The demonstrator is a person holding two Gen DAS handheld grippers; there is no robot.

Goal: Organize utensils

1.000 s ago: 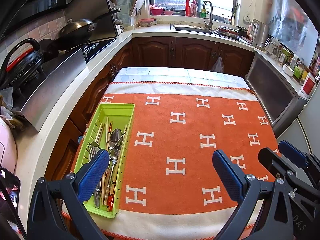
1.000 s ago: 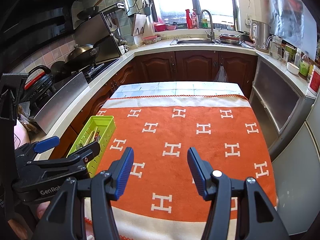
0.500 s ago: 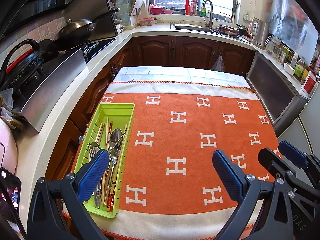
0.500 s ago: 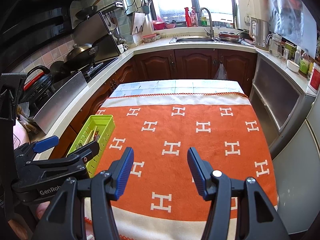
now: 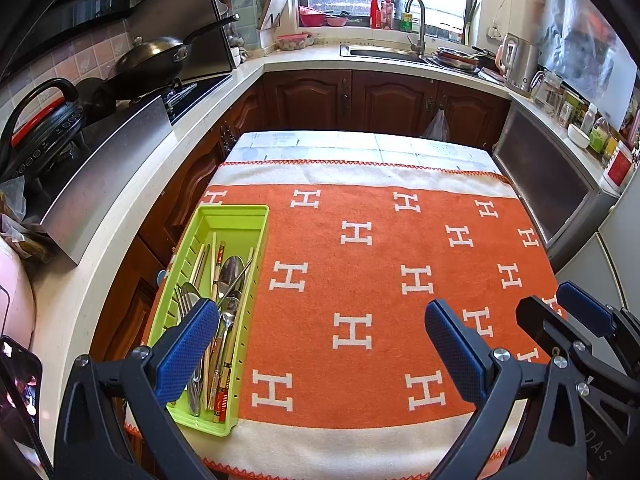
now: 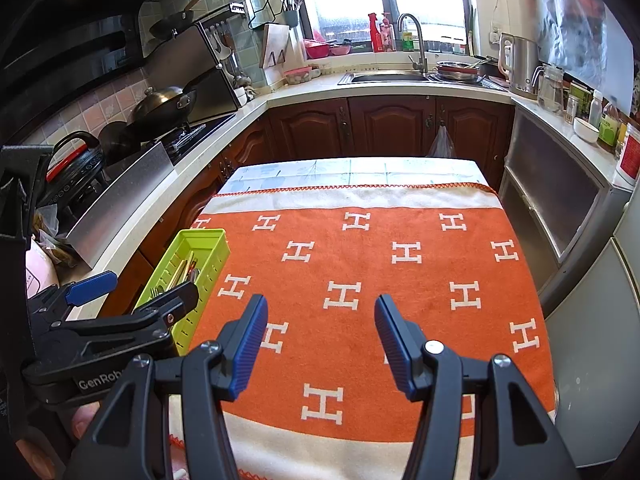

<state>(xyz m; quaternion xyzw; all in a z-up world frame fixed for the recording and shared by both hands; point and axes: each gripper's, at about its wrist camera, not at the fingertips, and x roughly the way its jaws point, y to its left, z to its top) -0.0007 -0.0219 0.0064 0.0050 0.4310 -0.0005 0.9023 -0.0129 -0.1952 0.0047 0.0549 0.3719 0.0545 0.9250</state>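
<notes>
A lime green utensil tray lies along the left edge of the orange blanket. It holds spoons, forks and chopsticks lying lengthwise. The tray also shows in the right wrist view. My left gripper is open and empty, held above the blanket's near edge, its left finger over the tray's near end. My right gripper is open and empty over the blanket's near middle. The left gripper also shows at the left of the right wrist view.
The blanket covers a table in a kitchen. A counter with a stove and wok runs along the left. A sink is at the back. A metal cabinet stands close on the right. A phone is at the near left.
</notes>
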